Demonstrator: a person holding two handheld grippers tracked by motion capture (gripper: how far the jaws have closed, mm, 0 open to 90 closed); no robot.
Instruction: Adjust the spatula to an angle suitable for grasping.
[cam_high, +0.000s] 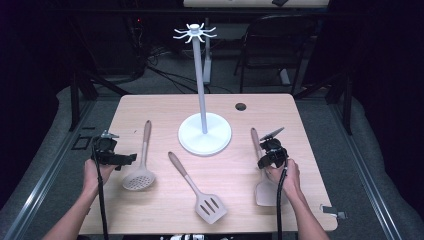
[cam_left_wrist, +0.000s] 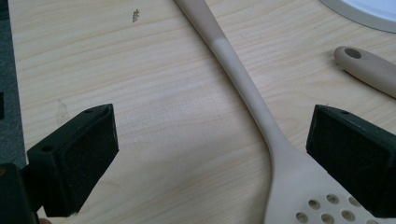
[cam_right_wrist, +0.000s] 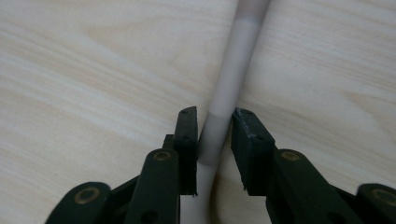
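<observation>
at the table's right side, the turner (cam_high: 261, 170) is pinched at its handle by the right gripper (cam_right_wrist: 214, 140), jaws nearly closed on it. a firm, centred hold should be kept before lifting toward the rack (cam_high: 202, 75). its long axis runs front to back, blade nearest the person. the left gripper (cam_left_wrist: 210, 154) is held wide open, empty, beside the skimmer (cam_left_wrist: 261, 130).

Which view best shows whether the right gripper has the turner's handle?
The right gripper view: the right gripper has its jaws closed around the turner handle. The high view shows the gripper over it from afar, contact unclear.
</observation>
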